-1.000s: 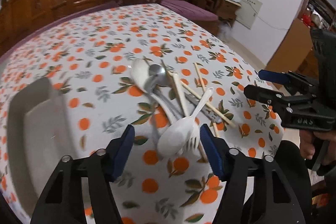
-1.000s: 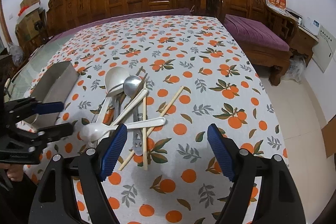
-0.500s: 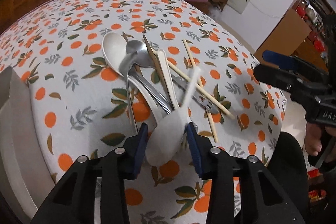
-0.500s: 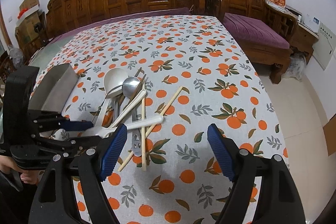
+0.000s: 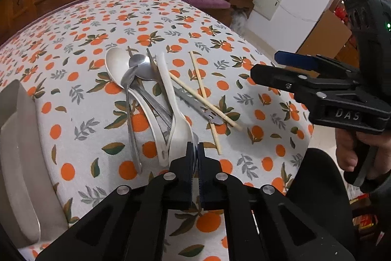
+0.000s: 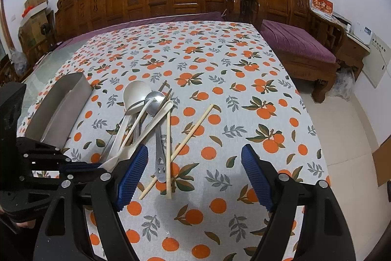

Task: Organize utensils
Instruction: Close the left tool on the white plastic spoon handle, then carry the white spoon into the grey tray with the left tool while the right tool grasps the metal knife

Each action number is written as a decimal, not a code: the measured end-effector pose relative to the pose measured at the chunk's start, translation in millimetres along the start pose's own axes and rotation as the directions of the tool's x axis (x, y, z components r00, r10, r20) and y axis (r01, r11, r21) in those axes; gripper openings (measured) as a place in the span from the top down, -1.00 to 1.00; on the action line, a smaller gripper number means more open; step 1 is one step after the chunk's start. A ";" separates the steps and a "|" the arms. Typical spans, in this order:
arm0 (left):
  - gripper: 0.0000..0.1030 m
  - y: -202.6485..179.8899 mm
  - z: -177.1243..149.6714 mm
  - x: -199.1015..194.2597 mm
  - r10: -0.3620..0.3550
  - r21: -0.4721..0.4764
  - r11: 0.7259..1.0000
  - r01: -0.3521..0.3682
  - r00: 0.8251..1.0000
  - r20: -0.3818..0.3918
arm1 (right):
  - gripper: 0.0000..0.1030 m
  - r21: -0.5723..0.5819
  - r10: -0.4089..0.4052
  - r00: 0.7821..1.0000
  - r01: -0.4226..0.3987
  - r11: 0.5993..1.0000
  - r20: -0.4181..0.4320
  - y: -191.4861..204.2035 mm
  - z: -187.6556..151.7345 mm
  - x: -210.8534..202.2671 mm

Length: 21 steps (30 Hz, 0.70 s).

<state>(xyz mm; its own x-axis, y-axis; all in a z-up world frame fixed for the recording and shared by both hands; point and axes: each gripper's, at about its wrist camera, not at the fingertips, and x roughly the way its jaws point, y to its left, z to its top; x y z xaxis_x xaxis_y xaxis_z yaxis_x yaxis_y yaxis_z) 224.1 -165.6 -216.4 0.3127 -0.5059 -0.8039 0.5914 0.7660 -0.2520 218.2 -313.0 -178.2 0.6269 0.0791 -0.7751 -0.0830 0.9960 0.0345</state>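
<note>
**At the bench's near edge: left claw pinched on the white spoon**

On the orange-print bench (image 6: pixel 220 45), the utensil pile (image 6: pixel 146 119) sits toward the near left, and there's wide bare cloth running off to 12 and 2 o'clock in the right wrist view. The bench's right edge drops to the floor at 3 o'clock; the grey tray (image 6: pixel 58 109) hugs the left edge at 9 o'clock, just beside the pile.

Left claw (image 5: pixel 196 151) now: tilted steeply down at the near edge, its jaws drawn together with only a sliver between them, pinched on the rim of the white plastic spoon (image 5: pixel 180 131). That spoon's handle slants away toward 12 o'clock across the metal spoons (image 5: pixel 139 67). Two chopsticks (image 5: pixel 202 99) cross at 1 o'clock over a flat metal handle (image 5: pixel 198 104).

Right claw (image 6: pixel 194 175): jaws standing wide apart, nothing between them but cloth and the chopstick ends, pitched down over the near edge. A hand (image 5: pixel 352 151) grips it at 3 o'clock in the left view, well apart from the pile.
</note>
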 end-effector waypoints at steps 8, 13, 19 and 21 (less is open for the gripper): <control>0.96 1.4 0.9 -43.0 0.000 -0.020 1.000 0.002 0.995 0.103 | -0.57 -0.021 0.007 1.000 -0.007 1.000 -0.008 9.0 -3.4 2.8; 0.95 18.6 -1.7 -71.5 0.046 -0.016 0.999 -0.044 0.989 0.143 | -0.37 -0.037 0.057 0.998 -0.058 0.998 -0.025 30.3 -3.8 9.9; 0.95 40.0 -9.1 -86.2 0.119 -0.018 0.993 -0.117 0.977 0.175 | -0.03 -0.048 0.112 0.993 -0.114 0.992 -0.036 64.7 -1.2 25.1; 0.95 45.6 -11.3 -89.8 0.131 -0.024 0.991 -0.129 0.973 0.189 | 0.12 -0.046 0.137 0.990 -0.139 0.989 -0.040 76.8 -0.3 32.9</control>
<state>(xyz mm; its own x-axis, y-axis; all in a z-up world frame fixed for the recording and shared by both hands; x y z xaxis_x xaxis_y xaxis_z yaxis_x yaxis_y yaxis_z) 214.5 -80.7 -161.8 0.5222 -0.4673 -0.7134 0.5286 0.8338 -0.1592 232.3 -233.9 -201.3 0.5781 0.2128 -0.7878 -0.2046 0.9724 0.1125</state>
